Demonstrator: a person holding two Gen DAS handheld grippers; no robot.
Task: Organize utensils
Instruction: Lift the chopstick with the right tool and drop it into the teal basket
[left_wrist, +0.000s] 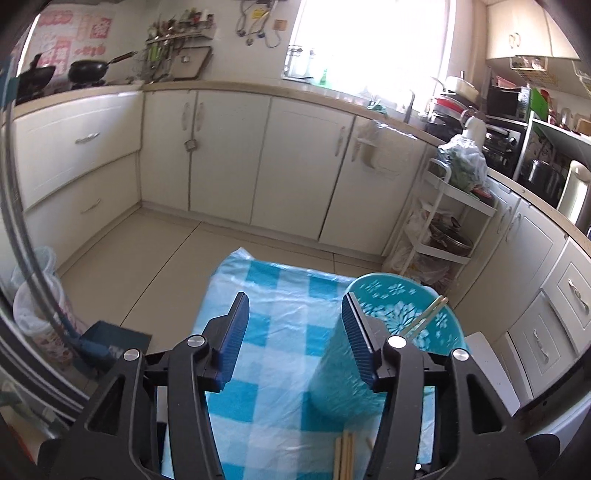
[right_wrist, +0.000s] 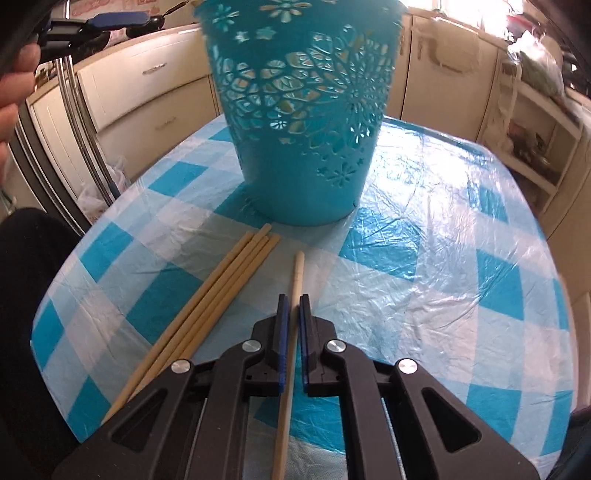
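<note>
A teal cut-out holder (right_wrist: 299, 110) stands upright on the blue checked tablecloth (right_wrist: 443, 266). In the left wrist view the holder (left_wrist: 399, 314) holds a pair of chopsticks (left_wrist: 430, 312) leaning at its rim. My left gripper (left_wrist: 295, 314) is open and empty, high above the table, just left of the holder. My right gripper (right_wrist: 294, 299) is shut on a single pale chopstick (right_wrist: 297, 273) lying on the cloth. Several more chopsticks (right_wrist: 221, 288) lie bundled to its left, also seen in the left wrist view (left_wrist: 344, 454).
White kitchen cabinets (left_wrist: 295, 158) run behind the table. A white rack (left_wrist: 443, 221) with pots stands at the right. A bin with a plastic liner (left_wrist: 33, 295) stands on the floor at the left. A hand (right_wrist: 14, 85) shows at the left edge.
</note>
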